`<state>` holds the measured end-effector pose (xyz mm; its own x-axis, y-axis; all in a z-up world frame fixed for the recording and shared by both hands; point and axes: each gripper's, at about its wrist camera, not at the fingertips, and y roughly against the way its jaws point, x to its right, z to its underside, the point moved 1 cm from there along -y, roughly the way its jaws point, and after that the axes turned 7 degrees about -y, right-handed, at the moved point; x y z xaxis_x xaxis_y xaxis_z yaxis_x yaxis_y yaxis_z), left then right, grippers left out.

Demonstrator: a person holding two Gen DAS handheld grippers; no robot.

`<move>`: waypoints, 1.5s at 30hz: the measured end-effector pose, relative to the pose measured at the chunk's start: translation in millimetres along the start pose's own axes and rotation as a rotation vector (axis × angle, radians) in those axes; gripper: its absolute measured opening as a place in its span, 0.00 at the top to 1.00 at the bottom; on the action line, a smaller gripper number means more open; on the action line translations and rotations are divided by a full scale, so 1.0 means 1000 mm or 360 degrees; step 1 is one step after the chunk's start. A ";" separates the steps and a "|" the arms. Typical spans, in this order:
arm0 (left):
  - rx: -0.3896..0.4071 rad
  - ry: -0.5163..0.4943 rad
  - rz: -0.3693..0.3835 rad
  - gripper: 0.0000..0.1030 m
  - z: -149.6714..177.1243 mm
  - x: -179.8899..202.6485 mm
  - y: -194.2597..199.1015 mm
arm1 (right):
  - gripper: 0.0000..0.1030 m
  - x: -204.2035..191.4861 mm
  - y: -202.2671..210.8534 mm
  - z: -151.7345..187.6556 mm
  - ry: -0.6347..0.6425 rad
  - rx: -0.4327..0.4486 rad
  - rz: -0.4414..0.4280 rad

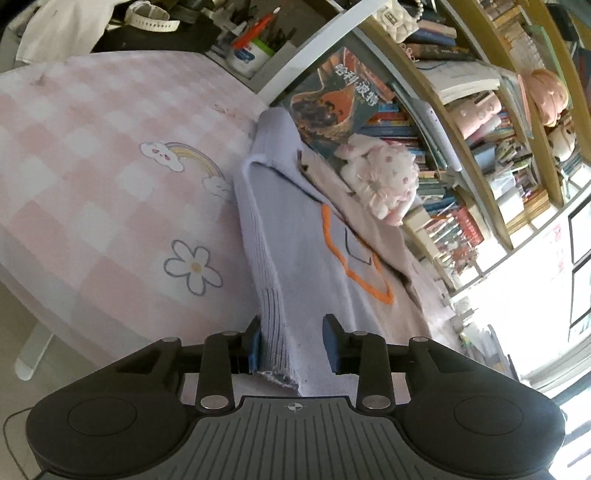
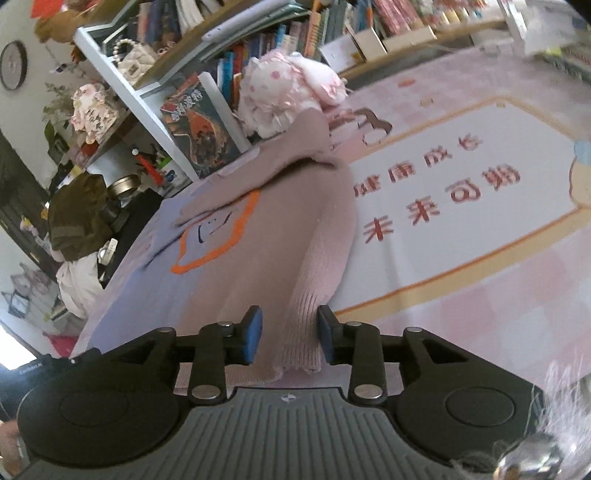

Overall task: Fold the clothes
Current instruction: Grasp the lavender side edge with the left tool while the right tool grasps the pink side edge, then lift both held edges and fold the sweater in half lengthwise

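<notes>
A knit sweater, lavender on one half (image 1: 295, 236) and dusty pink on the other (image 2: 280, 221), with an orange outline on its chest, lies on the pink checked tablecloth (image 1: 92, 166). My left gripper (image 1: 293, 345) is open, its blue pads on either side of the lavender sleeve's ribbed cuff (image 1: 275, 332). My right gripper (image 2: 290, 338) is open, its pads on either side of the pink sleeve's ribbed cuff (image 2: 303, 332). Both sleeves lie folded over the sweater's body.
A pink plush toy (image 1: 384, 177) and a leaning book (image 1: 343, 96) sit at the sweater's far end against a bookshelf (image 1: 480, 147). A pen holder (image 1: 255, 44) and a watch (image 1: 151, 18) stand past the table edge. A printed white panel (image 2: 461, 206) lies right of the sweater.
</notes>
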<state>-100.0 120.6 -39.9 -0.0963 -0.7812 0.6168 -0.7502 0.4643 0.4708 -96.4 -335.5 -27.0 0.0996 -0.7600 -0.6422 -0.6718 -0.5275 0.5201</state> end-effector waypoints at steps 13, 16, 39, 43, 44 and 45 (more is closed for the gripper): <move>0.0081 -0.0139 -0.0049 0.90 -0.007 0.011 0.003 | 0.87 -0.001 -0.005 -0.011 -0.0056 -0.0024 -0.0128; 0.0044 -0.0128 -0.0058 0.90 -0.010 0.007 0.003 | 0.87 0.002 -0.001 -0.014 -0.0143 -0.0037 -0.0271; -0.0053 -0.0040 0.0178 0.94 0.004 0.004 0.019 | 0.91 0.003 0.030 -0.005 -0.0023 -0.0092 -0.0150; -0.0072 -0.0007 0.0247 0.94 0.011 0.005 0.034 | 0.91 -0.002 0.055 0.012 -0.0001 -0.0144 -0.0185; -0.0076 0.0008 0.0262 0.94 0.013 0.005 0.037 | 0.91 -0.001 0.060 0.015 -0.0014 -0.0155 -0.0191; -0.0086 0.0029 0.0281 0.94 0.015 0.004 0.038 | 0.91 -0.001 0.064 0.019 -0.0031 -0.0165 -0.0196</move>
<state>-139.0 129.1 -28.9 -0.2110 -0.6780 0.7041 -0.6866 0.6155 0.3870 -153.1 -361.5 -4.0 0.1616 -0.6803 -0.7149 -0.5761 -0.6532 0.4914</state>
